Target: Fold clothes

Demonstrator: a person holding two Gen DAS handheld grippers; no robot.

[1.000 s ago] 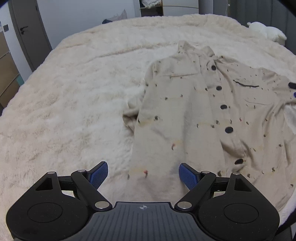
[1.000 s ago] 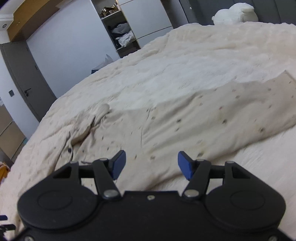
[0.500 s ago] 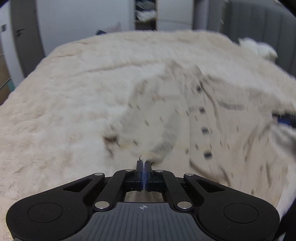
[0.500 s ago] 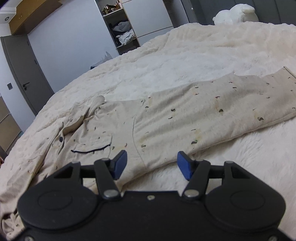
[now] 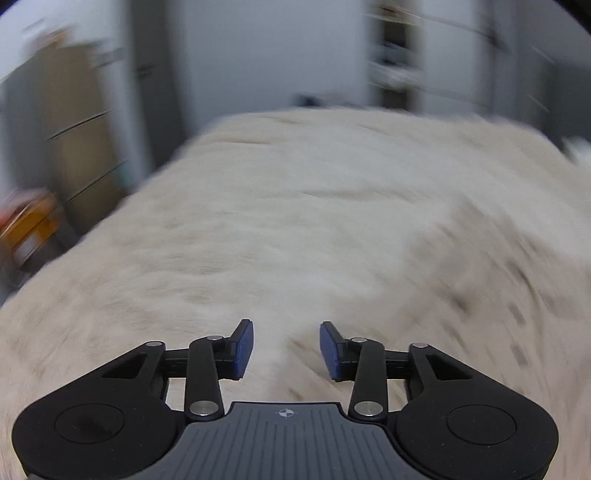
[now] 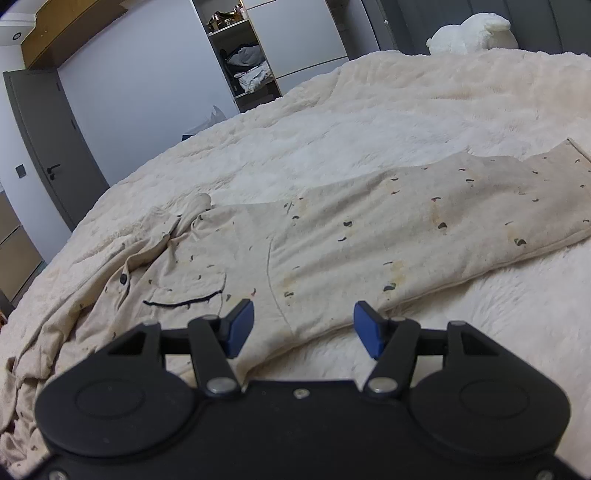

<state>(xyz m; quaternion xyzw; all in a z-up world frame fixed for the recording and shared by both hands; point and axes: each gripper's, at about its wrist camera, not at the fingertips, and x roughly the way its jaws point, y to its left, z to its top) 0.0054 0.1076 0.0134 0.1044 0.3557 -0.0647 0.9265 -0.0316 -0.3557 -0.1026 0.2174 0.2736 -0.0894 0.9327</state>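
While the left claw (image 5: pixel 283 350) hangs agape over bare bed blanket (image 5: pixel 295 221), the right claw (image 6: pixel 303 325) — fingers likewise apart, empty — sits nearer the pyjama shirt (image 6: pixel 332 240), whose sleeve (image 6: pixel 480 210) runs lengthwise to its right, the body to its left.

A bed under a cream fleece blanket (image 6: pixel 424 110) carries a beige patterned shirt (image 6: pixel 332 240) and a white plush toy (image 6: pixel 469 35).
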